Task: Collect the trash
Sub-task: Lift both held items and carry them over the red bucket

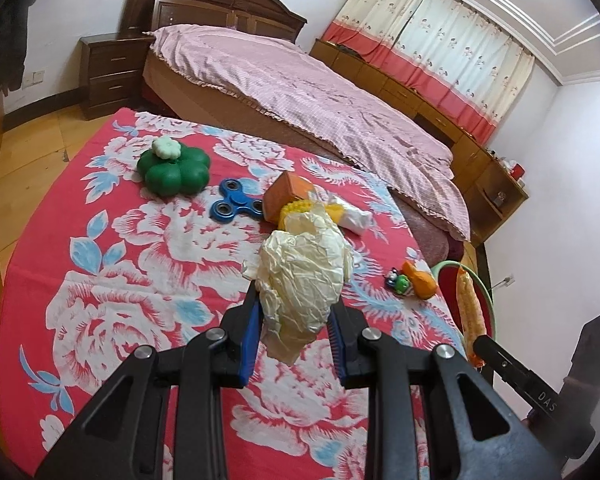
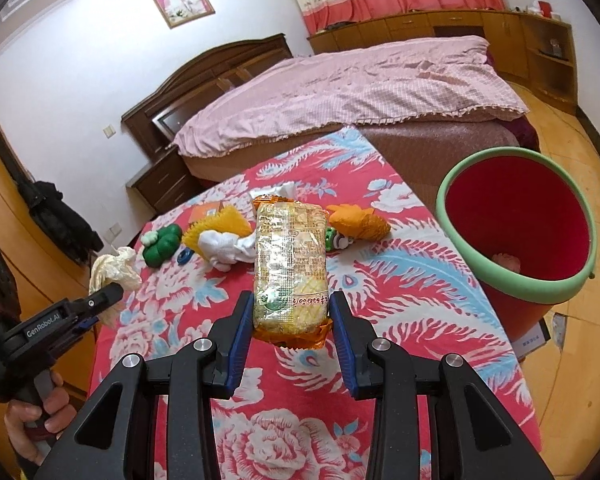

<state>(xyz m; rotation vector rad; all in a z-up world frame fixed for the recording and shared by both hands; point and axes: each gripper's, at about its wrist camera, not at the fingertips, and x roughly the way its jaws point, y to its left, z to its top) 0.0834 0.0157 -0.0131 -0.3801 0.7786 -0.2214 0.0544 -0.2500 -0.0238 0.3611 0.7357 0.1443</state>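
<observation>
Bin (image 2: 518, 216): right of right gripper (image 2: 292, 316).
Right gripper: pinching snack packet (image 2: 290, 264), lengthwise, nearer bin.
Left gripper (image 1: 294, 320): pinching crumpled paper (image 1: 304, 272).

1. The left gripper (image 1: 296, 320) has matte black plastic arms with long cut-out slots and round silver screws at the joints.
2. Its fingers (image 1: 249, 344) carry ribbed blue pads.
3. The right gripper (image 2: 292, 316) is built the same way: black arms, silver screws, blue pads.
4. White lettering marks the black body of each tool.
5. A hand (image 2: 40, 420) shows at a dark sleeve cuff.
</observation>
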